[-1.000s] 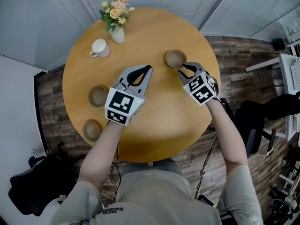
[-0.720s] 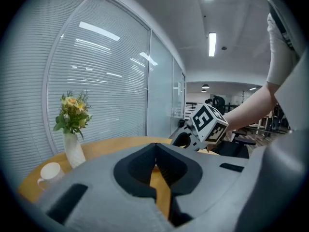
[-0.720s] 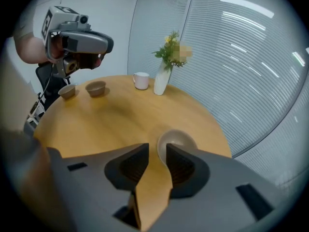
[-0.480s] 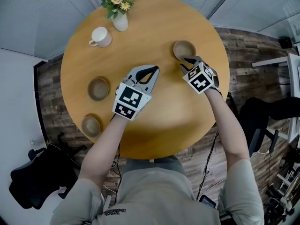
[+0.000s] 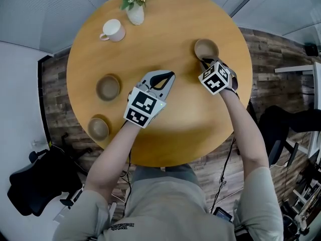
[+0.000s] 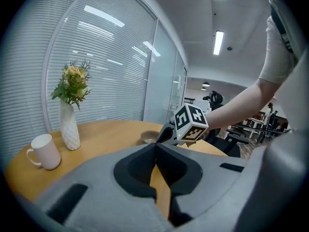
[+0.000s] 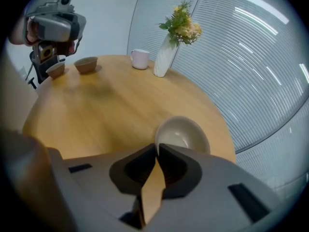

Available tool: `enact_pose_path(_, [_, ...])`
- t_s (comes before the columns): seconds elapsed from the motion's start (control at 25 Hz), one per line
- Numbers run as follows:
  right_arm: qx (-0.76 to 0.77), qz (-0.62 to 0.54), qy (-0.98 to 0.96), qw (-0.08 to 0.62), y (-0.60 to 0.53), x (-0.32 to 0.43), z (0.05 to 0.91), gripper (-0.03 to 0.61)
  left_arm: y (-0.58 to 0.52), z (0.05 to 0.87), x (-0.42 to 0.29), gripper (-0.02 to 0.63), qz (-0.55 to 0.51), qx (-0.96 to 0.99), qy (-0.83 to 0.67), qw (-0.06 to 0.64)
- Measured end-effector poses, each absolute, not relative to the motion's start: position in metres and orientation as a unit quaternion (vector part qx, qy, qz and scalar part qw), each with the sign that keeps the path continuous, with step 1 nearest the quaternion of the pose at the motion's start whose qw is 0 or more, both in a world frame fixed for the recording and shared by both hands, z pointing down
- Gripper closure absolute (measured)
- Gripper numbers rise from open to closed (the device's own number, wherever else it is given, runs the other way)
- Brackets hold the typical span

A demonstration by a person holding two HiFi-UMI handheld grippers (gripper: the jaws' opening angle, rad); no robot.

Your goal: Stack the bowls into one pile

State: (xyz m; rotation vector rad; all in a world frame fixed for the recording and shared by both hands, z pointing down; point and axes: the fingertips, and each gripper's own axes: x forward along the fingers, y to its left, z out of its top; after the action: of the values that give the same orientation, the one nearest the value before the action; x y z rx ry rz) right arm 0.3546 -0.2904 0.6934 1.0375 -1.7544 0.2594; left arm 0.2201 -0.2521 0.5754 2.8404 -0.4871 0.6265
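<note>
R gripper [image 5: 203, 62] clamps near rim of beige round ceramic bowl [image 5: 206, 48], upper right of frame — lift level, slowly; L gripper [image 5: 169, 76] closed, empty.

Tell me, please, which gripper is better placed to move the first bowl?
The right gripper: its jaws pinch the near rim of a bowl. The left gripper is shut on nothing over the table's middle, apart from every bowl.
</note>
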Motion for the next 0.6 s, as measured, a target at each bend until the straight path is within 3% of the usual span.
enact_pose_path(0.6, [0.474,0.071,-0.73,0.487,-0.295,0.348,0.617,0.548,-0.256,0.546,0.203,0.592,0.198,0.96,-0.18,0.085])
